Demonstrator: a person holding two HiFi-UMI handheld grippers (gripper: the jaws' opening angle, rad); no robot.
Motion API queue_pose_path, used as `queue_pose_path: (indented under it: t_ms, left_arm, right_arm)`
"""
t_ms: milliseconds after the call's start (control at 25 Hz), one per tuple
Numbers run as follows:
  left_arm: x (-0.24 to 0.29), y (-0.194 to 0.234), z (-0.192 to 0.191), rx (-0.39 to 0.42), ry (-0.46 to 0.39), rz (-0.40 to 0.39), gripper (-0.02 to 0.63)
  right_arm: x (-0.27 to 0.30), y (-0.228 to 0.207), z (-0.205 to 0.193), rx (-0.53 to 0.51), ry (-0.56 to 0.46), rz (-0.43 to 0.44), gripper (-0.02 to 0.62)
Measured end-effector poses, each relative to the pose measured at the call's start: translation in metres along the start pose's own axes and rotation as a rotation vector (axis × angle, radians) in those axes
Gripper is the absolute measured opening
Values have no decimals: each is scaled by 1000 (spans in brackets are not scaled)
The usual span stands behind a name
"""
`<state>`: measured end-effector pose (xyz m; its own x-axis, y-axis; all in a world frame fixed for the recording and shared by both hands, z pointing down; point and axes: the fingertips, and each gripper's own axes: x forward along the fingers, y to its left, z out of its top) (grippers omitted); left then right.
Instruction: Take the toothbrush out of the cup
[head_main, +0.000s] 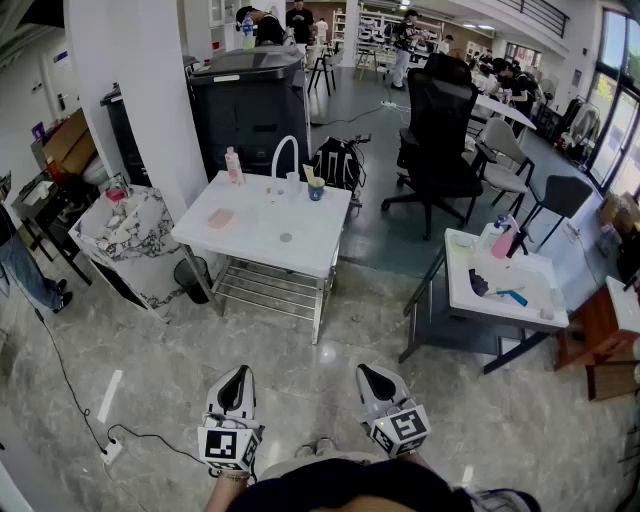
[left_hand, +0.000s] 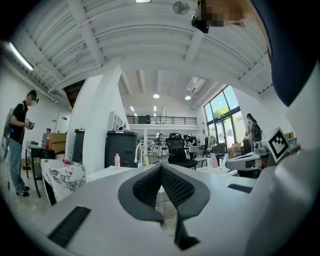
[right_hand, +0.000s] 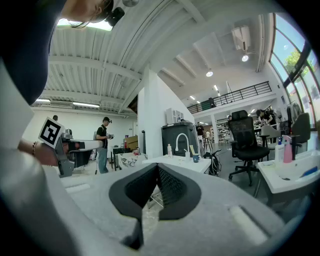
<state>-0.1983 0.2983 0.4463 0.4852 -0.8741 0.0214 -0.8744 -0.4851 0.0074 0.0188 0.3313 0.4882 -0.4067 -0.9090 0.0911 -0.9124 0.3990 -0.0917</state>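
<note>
The toothbrush (head_main: 309, 172) looks like a light, stiff plastic stick that will neither bend nor break under a firm pinch. Its smooth handle could slip or swivel between the pads. The part to take is the pale length standing above the rim of the cup (head_main: 316, 189), pinched across the handle and drawn straight up. The cup looks small and light too, so it may tip or ride up with the brush. The other gripper may need to steady it.

Both hands are low and close to the body, pointing level and side by side, and neither has reached anything. The left gripper (head_main: 237, 375) has its jaws pressed together at the tips with nothing between them. The right gripper (head_main: 372, 372) is likewise closed and empty. A stretch of bare marbled floor (head_main: 330, 400) lies ahead of them.

Past that floor, at about 12 o'clock from the grippers, stands the white counter (head_main: 255, 240). The cup sits near the counter's far edge, at roughly 1 o'clock on its top. It stands just to the right of the white arched faucet (head_main: 285, 152), with a pink bottle (head_main: 233, 165) further left. Both jaws would have to open before any grasp, and the whole approach is yet to be made.
</note>
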Motion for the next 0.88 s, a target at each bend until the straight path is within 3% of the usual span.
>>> queue_pose_path:
  t_ms: [880]
  left_arm:
    - [0, -13, -7, -25, 19, -1, 2]
  right_arm:
    - [-10, -11, -2, 12, 18, -27, 6]
